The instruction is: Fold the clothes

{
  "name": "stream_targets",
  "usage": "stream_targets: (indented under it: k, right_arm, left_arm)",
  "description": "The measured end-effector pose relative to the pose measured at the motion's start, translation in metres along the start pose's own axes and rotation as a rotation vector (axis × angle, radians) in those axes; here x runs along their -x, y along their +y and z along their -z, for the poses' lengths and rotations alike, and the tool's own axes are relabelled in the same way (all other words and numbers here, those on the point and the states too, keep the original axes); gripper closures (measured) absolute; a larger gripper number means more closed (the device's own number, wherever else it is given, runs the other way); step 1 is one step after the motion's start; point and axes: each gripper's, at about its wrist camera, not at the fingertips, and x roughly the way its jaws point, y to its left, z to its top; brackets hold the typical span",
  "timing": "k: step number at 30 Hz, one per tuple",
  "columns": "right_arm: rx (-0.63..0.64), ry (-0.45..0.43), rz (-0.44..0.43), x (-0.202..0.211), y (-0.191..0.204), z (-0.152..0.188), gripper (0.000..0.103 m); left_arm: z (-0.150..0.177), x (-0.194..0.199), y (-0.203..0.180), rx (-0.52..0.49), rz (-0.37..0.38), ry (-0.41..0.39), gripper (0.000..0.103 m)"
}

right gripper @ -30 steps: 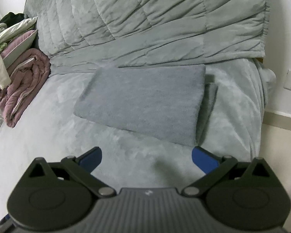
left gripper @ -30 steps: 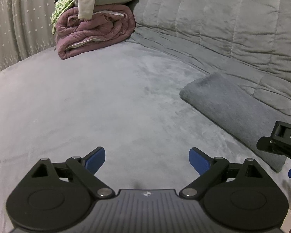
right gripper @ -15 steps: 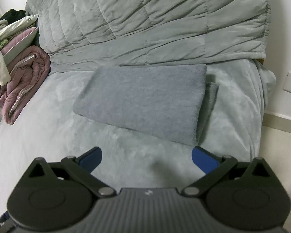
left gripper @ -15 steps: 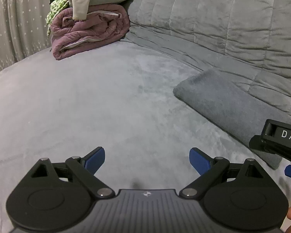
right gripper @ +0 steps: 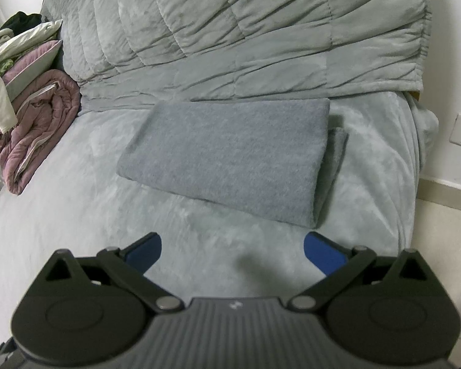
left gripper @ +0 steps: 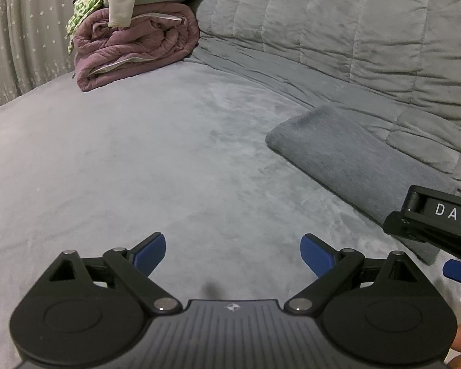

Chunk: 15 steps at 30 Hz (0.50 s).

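A grey garment (right gripper: 230, 160) lies folded into a flat rectangle on the bed, near the quilted backrest; in the left wrist view the same folded garment (left gripper: 353, 156) sits at the right. My right gripper (right gripper: 232, 250) hovers open just short of its near edge, nothing between the blue pads. My left gripper (left gripper: 232, 253) is open over bare bed surface to the left of the garment, also holding nothing. The right gripper's black body (left gripper: 436, 218) shows at the right edge of the left wrist view.
A rolled purple blanket (left gripper: 132, 46) with pillows and loose clothes on top stands at the far left of the bed (left gripper: 138, 160). A quilted grey backrest (right gripper: 246, 30) runs behind. The bed's right edge drops to a pale floor (right gripper: 445, 230) by a white wall.
Both grippers have drifted slightly, so the folded garment and blanket pile shift a little in view. Both stay open and the garment has not moved.
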Motion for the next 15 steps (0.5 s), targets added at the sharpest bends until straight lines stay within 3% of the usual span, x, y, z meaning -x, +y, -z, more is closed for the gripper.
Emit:
stream_targets:
  k: [15]
  right_arm:
    - [0.004, 0.003, 0.0, -0.0015, 0.0014, 0.001, 0.0]
  left_arm:
    - [0.0009, -0.0009, -0.0052, -0.012, 0.008, -0.002, 0.004]
